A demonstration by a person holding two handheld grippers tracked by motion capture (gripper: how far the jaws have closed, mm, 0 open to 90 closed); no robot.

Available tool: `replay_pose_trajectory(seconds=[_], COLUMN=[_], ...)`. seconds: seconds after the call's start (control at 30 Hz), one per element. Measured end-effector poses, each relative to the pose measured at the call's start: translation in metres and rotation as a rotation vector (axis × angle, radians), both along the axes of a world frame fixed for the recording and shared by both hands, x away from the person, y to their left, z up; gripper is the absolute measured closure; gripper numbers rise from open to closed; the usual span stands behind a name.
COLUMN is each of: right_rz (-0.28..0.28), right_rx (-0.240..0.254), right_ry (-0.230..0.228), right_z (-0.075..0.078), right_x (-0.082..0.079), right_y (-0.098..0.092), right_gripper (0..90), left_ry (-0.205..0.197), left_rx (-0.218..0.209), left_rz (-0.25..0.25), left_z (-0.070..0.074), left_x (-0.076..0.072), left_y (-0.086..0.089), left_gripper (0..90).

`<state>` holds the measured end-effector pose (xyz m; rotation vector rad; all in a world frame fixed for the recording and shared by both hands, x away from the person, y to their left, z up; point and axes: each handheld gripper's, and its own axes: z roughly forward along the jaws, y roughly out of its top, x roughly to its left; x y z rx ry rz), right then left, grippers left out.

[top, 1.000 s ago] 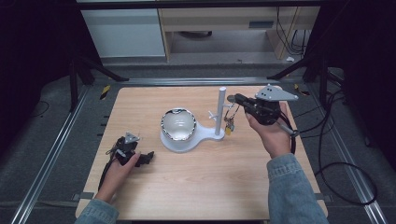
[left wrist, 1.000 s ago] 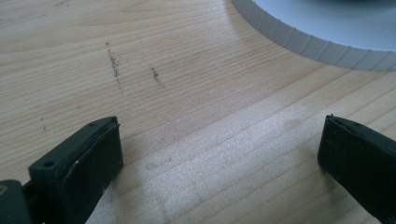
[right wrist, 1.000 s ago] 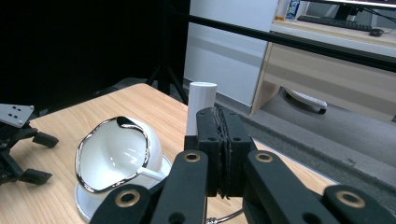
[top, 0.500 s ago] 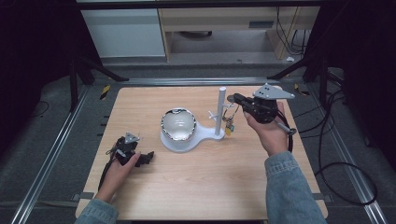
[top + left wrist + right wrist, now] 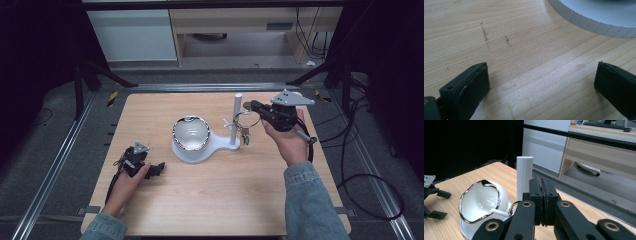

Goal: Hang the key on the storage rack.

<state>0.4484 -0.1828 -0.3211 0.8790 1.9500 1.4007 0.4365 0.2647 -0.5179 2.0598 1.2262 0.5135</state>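
Right gripper (image 5: 251, 105) clamped shut on a key ring (image 5: 241, 121) at the white post (image 5: 237, 120) – about 3 o'clock of the bowl (image 5: 190, 133). Looks mid-hanging; next, ease the ring onto the peg (image 5: 228, 123). Left gripper (image 5: 159, 169) wide, idle at 7 o'clock.

Both arms in from the near edge, one low and one raised

The left hand-held gripper (image 5: 150, 169) lies low on the surface in the left hand (image 5: 131, 172), its jaws wide apart with nothing between them. The right hand-held gripper (image 5: 248, 105) is held up in the right hand (image 5: 287, 137), roughly level, pointing left, jaws pressed fully together; a denim sleeve (image 5: 310, 202) covers that forearm.
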Motion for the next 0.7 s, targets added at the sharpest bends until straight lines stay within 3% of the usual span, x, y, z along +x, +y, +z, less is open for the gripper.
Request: replay_pose_trajectory(seconds=[0.7], right_rz=[-0.026], right_rx=[0.011], right_ry=[0.03], right_z=[-0.0101], right_x=[0.0031], right_y=[-0.0084], right_gripper=[88.6], left_ry=[0.0], left_rx=[0.0], left_rz=[0.0], left_z=[0.0], left_x=[0.0], left_y=[0.0], left_gripper=[0.0])
